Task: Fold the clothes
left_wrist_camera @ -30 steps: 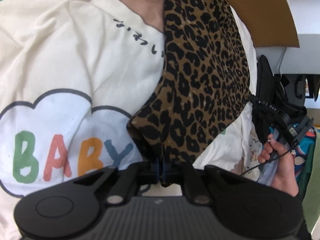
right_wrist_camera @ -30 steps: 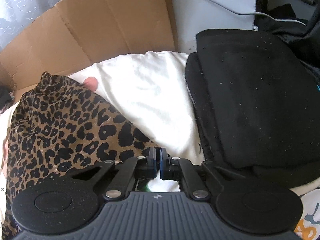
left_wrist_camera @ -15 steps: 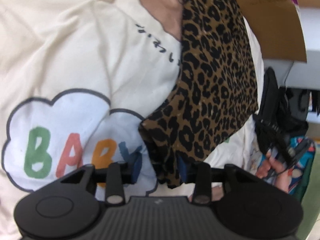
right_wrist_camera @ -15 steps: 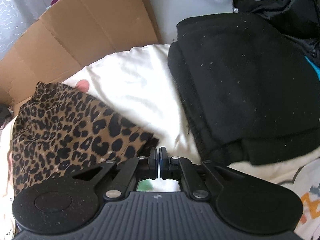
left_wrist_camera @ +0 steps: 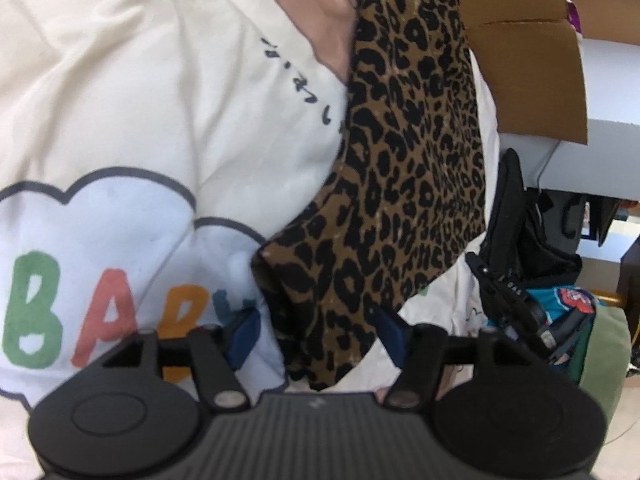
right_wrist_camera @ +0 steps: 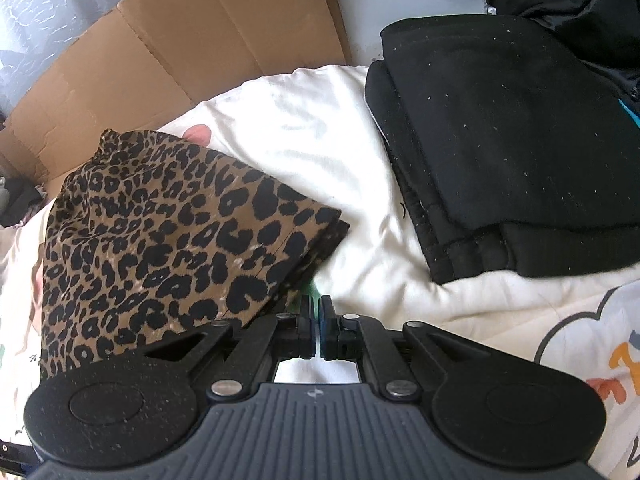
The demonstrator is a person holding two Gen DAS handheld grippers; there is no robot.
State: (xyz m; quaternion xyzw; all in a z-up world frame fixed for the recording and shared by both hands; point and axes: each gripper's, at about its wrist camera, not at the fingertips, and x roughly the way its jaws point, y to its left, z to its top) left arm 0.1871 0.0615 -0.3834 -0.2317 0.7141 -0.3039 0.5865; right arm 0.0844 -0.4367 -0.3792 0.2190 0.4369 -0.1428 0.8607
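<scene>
Fingers point(left_wrist_camera: 244, 330) of L gripper point(left_wrist_camera: 316, 332) opening round leopard garment point(left_wrist_camera: 404, 184), unpinched; R gripper point(right_wrist_camera: 316, 320) shut, empty. Withdrawal w/o snagging fold advised.

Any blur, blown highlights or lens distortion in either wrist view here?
Left wrist view: soft overall, the leopard-print garment smeared, fisheye darkening at the corners. Right wrist view: sharper, but the white bedding is washed out by bright light, and the cardboard bows with the lens.
</scene>
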